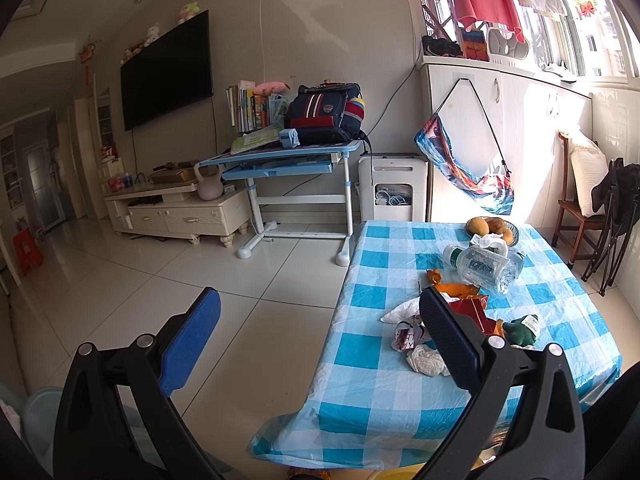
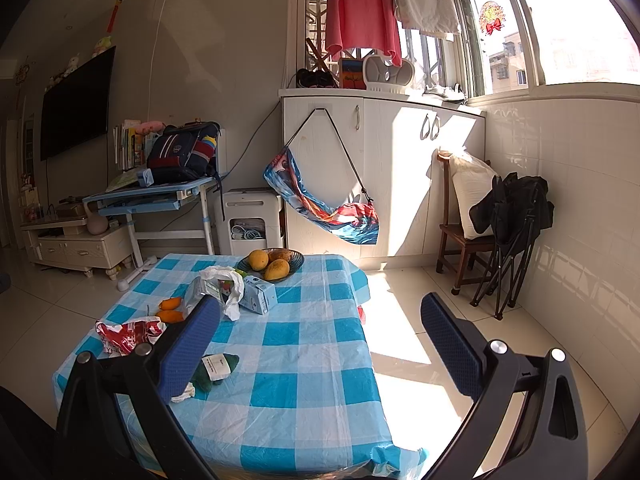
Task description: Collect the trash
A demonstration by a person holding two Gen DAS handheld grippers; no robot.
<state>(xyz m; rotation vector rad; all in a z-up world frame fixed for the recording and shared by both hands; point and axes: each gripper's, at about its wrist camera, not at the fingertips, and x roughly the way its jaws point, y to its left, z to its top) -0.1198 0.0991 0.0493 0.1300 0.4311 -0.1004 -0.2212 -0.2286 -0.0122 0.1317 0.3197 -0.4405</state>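
Both claws, left claw (image 1: 320,338) and right claw (image 2: 320,338), are hanging released and empty above the worktop (image 2: 304,360), seemingly sizing up the wrapper (image 2: 128,334) and crumpled tissue (image 1: 427,360) for pickup.

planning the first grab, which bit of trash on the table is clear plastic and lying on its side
The bottle, near the fruit bowl: crushed, see-through, tipped over with its cap end toward the desk side. The other trash is opaque: a red wrapper, white tissue and a milk carton.
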